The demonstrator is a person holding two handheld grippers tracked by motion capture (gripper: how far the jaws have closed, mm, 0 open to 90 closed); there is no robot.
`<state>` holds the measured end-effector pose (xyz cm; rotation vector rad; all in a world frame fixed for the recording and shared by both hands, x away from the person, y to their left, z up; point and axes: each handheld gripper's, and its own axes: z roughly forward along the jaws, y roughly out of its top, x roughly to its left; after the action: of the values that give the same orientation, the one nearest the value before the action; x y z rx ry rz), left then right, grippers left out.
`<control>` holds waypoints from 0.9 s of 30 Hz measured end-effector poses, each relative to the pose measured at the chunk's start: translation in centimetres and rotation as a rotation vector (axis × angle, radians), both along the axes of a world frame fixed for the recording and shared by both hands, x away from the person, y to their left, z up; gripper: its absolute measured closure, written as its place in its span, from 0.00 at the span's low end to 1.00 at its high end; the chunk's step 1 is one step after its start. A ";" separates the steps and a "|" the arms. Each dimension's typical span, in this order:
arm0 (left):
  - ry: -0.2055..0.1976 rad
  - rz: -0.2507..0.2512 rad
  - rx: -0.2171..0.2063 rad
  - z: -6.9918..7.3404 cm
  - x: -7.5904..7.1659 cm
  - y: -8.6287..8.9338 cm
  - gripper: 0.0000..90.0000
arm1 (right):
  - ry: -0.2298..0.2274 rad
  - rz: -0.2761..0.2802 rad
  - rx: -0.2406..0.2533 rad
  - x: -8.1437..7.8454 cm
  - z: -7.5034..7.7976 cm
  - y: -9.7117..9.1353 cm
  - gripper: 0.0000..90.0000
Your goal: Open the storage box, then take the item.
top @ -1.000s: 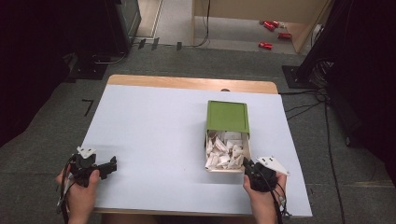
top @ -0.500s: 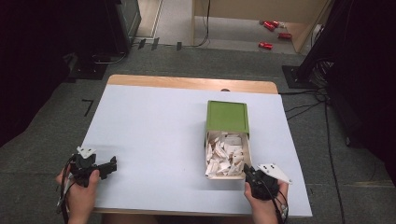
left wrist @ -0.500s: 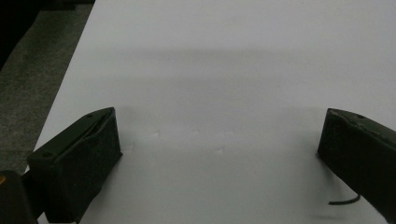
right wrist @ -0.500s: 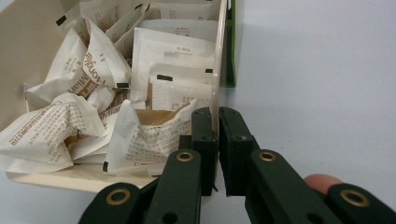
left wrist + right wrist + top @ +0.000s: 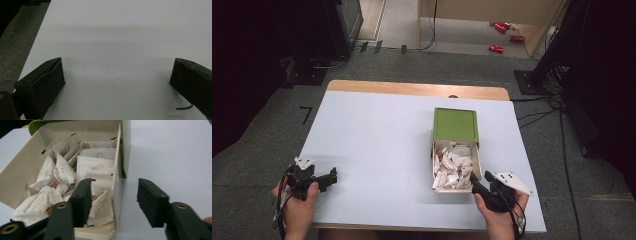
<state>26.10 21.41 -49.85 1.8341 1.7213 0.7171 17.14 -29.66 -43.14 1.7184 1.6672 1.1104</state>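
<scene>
Packets lie in the box, right of centre on the table.

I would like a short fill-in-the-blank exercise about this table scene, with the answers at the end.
1. The box has a lid of ____ colour.
2. The box holds many small white ____.
3. The right gripper has one jaw inside the box and one ____ it.
4. The left gripper is open over the bare ____.

Answers: green; packets; outside; table

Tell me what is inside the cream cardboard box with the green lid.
The cream cardboard box holds many white paper sachets with brown print, piled loosely. The pile covers the bottom, so anything underneath is hidden.
</scene>
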 end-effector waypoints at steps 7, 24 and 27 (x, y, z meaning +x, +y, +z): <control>0.000 0.000 0.001 0.0 0.0 0.0 0.00 | -0.036 -0.006 0.001 -0.1 1.4 -0.1 0.41; 0.001 -0.001 0.002 0.0 0.0 0.0 0.00 | -0.088 0.062 0.015 0.7 3.5 1.3 0.41; 0.000 -0.001 0.002 0.0 0.0 0.0 0.00 | -0.093 0.074 0.015 0.8 3.5 1.7 0.42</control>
<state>26.08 21.42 -49.85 1.8362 1.7205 0.7186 17.98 -27.98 -39.60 1.5997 1.6808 1.2209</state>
